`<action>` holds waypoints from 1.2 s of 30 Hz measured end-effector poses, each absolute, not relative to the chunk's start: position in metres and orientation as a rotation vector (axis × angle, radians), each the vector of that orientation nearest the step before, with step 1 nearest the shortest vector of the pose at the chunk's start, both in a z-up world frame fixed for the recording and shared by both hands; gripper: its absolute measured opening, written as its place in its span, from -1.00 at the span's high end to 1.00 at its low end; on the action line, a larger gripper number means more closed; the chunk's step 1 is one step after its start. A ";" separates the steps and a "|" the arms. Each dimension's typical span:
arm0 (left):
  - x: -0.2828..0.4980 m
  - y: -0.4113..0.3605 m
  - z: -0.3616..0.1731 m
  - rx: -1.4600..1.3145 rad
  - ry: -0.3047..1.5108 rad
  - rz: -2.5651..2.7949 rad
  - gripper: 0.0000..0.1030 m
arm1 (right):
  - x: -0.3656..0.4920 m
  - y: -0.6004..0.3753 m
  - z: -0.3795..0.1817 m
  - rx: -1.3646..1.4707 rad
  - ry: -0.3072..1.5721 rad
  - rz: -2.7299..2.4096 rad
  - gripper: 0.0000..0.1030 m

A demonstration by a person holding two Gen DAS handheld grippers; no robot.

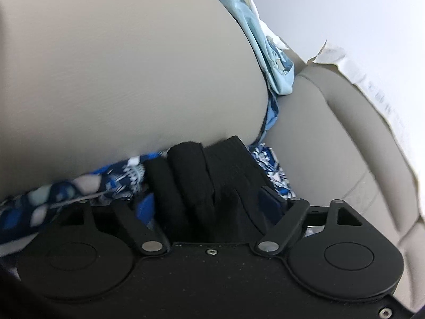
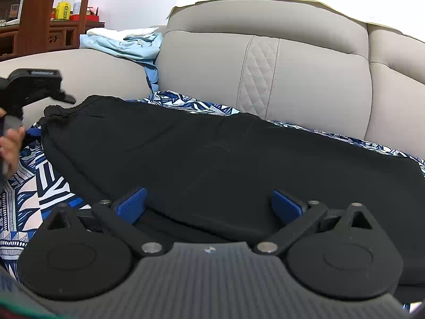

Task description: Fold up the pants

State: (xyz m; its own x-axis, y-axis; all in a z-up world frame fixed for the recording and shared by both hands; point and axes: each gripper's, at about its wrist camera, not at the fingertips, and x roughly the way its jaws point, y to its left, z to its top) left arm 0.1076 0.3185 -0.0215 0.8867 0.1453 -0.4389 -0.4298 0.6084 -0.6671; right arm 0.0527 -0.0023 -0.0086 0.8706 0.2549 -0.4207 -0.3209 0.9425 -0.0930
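Observation:
Black pants lie flat, folded lengthwise, on a blue-and-white patterned cloth over a grey sofa seat. My right gripper is open, its blue pads either side of the pants' near edge. My left gripper has its jaws wide apart with the bunched black waistband between the pads; it also shows at the far left of the right wrist view, by the waistband end.
A grey sofa backrest and armrest bound the seat. Light blue and white clothes are piled on the armrest. A wooden shelf with bottles stands behind at left.

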 end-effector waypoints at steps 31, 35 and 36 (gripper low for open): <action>0.123 0.155 0.101 -0.468 0.197 0.071 0.67 | 0.086 -0.242 0.045 0.213 0.436 0.156 -1.00; 0.138 0.059 0.109 -0.335 0.251 -0.136 0.66 | 0.103 -0.299 0.044 0.371 0.440 0.035 -1.00; 0.141 0.036 0.106 -0.303 0.274 -0.182 0.66 | 0.104 -0.309 0.045 0.404 0.435 0.014 -1.00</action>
